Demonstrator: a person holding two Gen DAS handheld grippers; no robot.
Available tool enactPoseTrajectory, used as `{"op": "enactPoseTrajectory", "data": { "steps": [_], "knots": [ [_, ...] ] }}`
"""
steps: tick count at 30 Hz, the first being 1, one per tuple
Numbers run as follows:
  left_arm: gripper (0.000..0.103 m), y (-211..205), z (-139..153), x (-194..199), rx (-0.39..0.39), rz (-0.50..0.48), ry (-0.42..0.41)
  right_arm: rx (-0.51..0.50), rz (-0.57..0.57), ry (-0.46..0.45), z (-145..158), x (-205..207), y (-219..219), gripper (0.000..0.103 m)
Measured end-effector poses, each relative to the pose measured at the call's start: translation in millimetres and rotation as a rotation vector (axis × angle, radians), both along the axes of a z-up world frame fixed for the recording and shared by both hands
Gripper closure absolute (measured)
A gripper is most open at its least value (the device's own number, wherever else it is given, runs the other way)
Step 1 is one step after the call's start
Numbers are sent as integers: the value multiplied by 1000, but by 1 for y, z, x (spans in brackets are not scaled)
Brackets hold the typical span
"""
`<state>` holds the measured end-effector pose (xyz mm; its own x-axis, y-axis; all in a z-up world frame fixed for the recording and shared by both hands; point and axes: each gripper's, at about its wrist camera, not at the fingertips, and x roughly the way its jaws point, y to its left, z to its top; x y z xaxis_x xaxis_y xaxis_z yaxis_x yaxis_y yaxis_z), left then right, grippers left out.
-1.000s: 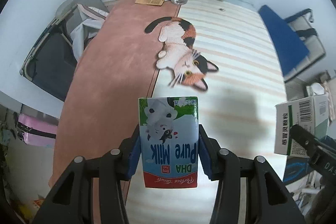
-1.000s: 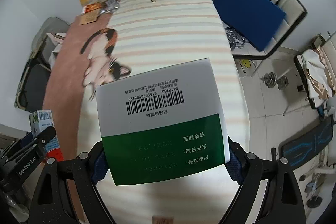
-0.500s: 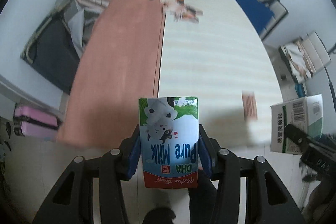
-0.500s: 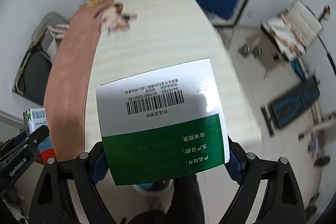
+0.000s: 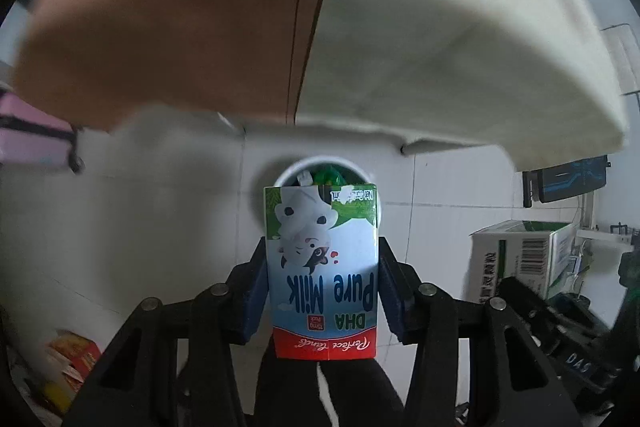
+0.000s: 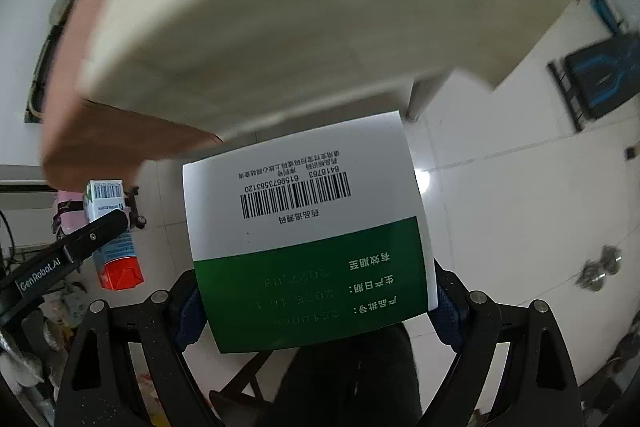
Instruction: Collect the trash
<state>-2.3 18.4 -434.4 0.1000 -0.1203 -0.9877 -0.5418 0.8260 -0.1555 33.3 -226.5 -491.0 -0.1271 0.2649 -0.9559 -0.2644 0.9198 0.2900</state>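
My left gripper (image 5: 322, 287) is shut on a blue and white milk carton (image 5: 322, 267) with a red end, held upside down and pointing down at the floor. Just beyond the carton a white round bin (image 5: 320, 167) stands on the tiles, with green and white trash inside. My right gripper (image 6: 316, 303) is shut on a white and green box (image 6: 308, 235) with a barcode. That box (image 5: 524, 259) also shows at the right of the left wrist view, and the milk carton (image 6: 112, 227) at the left of the right wrist view.
The table edge (image 5: 360, 87), with a brown cloth (image 5: 160, 27) and a cream cloth, hangs over the upper part of both views. White floor tiles lie below. A pink case (image 5: 28, 143) sits at the left, a dark mat (image 6: 600, 75) at the right, clutter (image 5: 68, 367) at lower left.
Both grippers have come back off the table and dropped toward the floor, keeping their loads. The cat mat and bottles have left view; the white bin has come into sight under the milk carton.
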Motion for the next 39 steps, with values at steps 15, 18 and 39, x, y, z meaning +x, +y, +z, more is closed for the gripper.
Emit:
{"op": "enactPoseTrajectory", "data": {
  "steps": [15,18,39],
  "knots": [
    [5,13,-243,19,-47,-21,59,61,38,189,-288,-12,21,0],
    [5,14,-244,6,31,-27,48,22,66,154,-293,-10,26,0],
    [4,-23,-40,-59,189,-85,29,-181,112,-103,-38,-36,0,0]
  ]
}}
